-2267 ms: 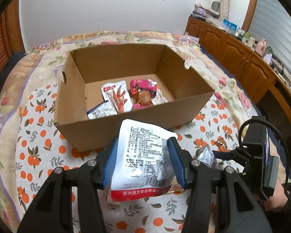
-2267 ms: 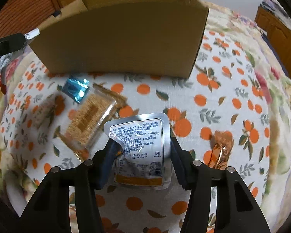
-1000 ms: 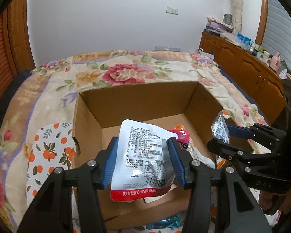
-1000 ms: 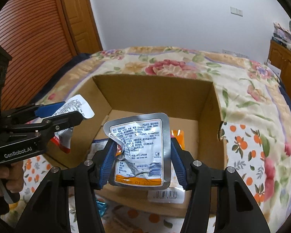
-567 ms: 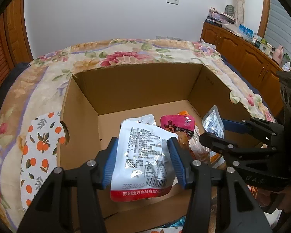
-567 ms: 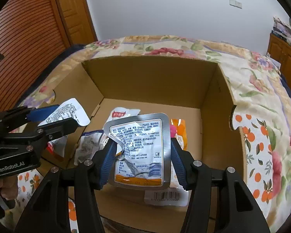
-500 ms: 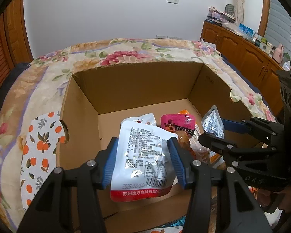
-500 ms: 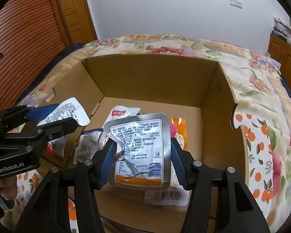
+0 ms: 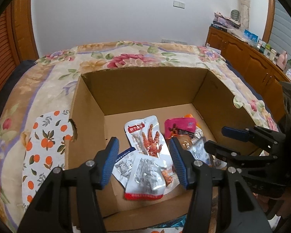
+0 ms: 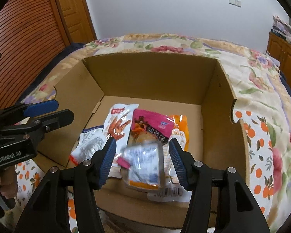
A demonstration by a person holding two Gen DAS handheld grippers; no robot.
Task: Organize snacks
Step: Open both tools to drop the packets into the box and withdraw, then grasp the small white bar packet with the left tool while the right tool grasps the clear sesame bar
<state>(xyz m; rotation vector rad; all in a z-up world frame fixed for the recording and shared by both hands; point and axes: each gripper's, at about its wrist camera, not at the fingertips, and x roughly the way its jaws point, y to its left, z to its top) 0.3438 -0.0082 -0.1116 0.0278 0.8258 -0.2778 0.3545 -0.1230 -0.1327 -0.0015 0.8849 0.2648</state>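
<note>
The snack packets lie inside the cardboard box (image 9: 91, 116), at the middle of both views: a white packet with a red strip (image 9: 144, 180) at the lower centre, a chicken-feet packet (image 9: 145, 136) above it, a pink packet (image 9: 180, 128) to the right, and a blurred silver pouch (image 10: 143, 167) that seems to be dropping. The left gripper (image 9: 144, 163) and right gripper (image 10: 141, 161) hang over the box with jaws apart, gripping nothing. A blue wrapper (image 9: 164, 228) peeks out below the box, so some sorting probably remains.
</note>
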